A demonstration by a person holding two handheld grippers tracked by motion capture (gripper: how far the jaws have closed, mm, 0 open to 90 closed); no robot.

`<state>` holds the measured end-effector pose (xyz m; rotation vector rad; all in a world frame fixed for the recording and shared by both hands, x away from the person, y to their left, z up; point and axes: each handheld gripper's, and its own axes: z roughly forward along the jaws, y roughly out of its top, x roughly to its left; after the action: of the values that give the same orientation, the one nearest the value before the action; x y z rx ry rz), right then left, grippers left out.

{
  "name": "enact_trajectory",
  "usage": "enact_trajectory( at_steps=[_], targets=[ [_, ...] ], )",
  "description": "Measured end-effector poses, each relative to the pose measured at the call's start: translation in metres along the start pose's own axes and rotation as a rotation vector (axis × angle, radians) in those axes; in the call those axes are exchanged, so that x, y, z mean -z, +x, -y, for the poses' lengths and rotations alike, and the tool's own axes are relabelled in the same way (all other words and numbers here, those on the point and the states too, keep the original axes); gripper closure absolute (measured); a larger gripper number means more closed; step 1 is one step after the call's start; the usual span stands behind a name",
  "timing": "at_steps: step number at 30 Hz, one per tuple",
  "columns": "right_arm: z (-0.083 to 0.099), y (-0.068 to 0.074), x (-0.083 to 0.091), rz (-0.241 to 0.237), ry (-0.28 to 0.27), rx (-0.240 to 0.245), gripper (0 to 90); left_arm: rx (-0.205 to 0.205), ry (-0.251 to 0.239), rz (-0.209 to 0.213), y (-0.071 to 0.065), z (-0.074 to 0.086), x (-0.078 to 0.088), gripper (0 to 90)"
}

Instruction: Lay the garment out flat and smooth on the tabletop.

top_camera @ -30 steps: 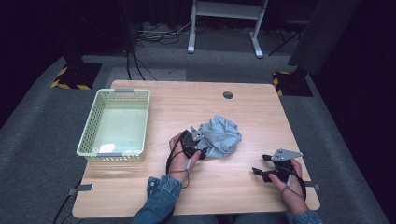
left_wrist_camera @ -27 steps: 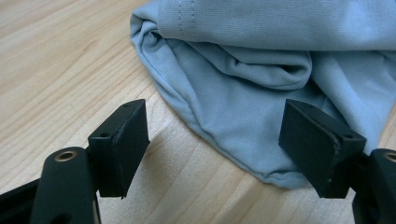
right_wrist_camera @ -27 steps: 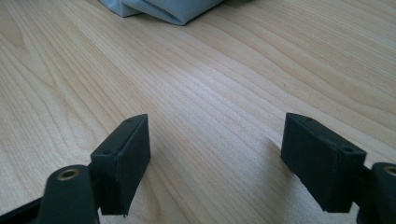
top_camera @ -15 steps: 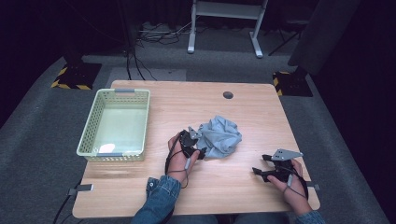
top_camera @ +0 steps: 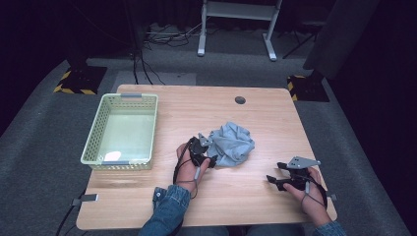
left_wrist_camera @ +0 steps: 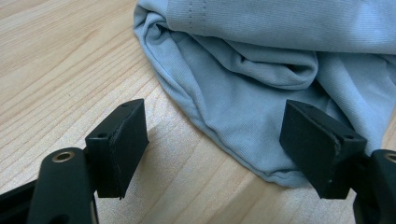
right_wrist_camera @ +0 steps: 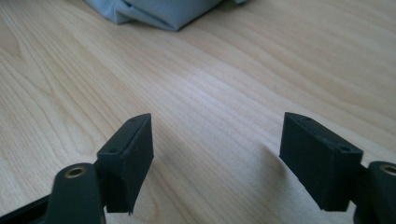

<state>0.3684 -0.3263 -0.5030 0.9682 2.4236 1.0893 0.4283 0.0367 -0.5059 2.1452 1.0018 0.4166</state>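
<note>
A crumpled light blue-grey cloth (top_camera: pixel 232 143) lies in a heap near the middle of the wooden table (top_camera: pixel 255 113). My left gripper (top_camera: pixel 209 151) is open at the cloth's left edge. In the left gripper view the cloth's hem (left_wrist_camera: pixel 243 100) lies between and just ahead of the spread jaws, and the right jaw stands in front of the hem. My right gripper (top_camera: pixel 273 180) rests low near the table's front right, open, with bare wood between its jaws. A corner of the cloth (right_wrist_camera: pixel 159 11) shows far ahead of my right gripper (right_wrist_camera: pixel 217 163).
A pale green plastic basket (top_camera: pixel 101 129) stands at the table's left side. A small round hole (top_camera: pixel 240 100) sits in the tabletop near the far edge. Cables and a white stand (top_camera: pixel 236 19) lie on the dark floor beyond the table.
The cloth and my left gripper have shifted very slightly; the right gripper has stayed in place.
</note>
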Motion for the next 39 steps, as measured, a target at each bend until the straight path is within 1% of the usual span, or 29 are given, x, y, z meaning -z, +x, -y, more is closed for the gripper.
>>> enact_trajectory(
  at_steps=[4,10,11,12,17,26,32,39],
  targets=[
    [-0.009,0.000,0.007,0.009,-0.031,0.000,28.1,0.000,0.000,0.000,0.000,0.000,0.000,23.0],
    [-0.026,-0.003,0.013,0.018,-0.041,0.021,28.6,0.000,0.000,0.000,0.000,0.000,0.000,23.0],
    [-0.026,-0.003,0.013,0.018,-0.041,0.021,28.6,0.000,0.000,0.000,0.000,0.000,0.000,22.9],
    [-0.031,-0.004,0.014,0.023,-0.046,0.024,28.8,0.000,0.000,0.000,0.000,0.000,0.000,23.0],
    [-0.037,-0.005,0.014,0.022,-0.051,0.023,29.1,0.000,0.001,-0.001,0.000,0.000,0.000,23.0],
    [-0.054,-0.009,0.011,0.031,-0.049,0.044,31.1,0.000,0.000,0.000,0.000,0.000,0.000,23.0],
    [-0.061,-0.011,0.010,0.033,-0.049,0.051,31.9,-0.001,0.000,0.000,0.000,0.000,0.000,22.9],
    [-0.070,-0.010,0.006,0.027,-0.048,0.068,32.8,-0.001,0.000,0.000,0.000,0.000,0.000,22.9]
  ],
)
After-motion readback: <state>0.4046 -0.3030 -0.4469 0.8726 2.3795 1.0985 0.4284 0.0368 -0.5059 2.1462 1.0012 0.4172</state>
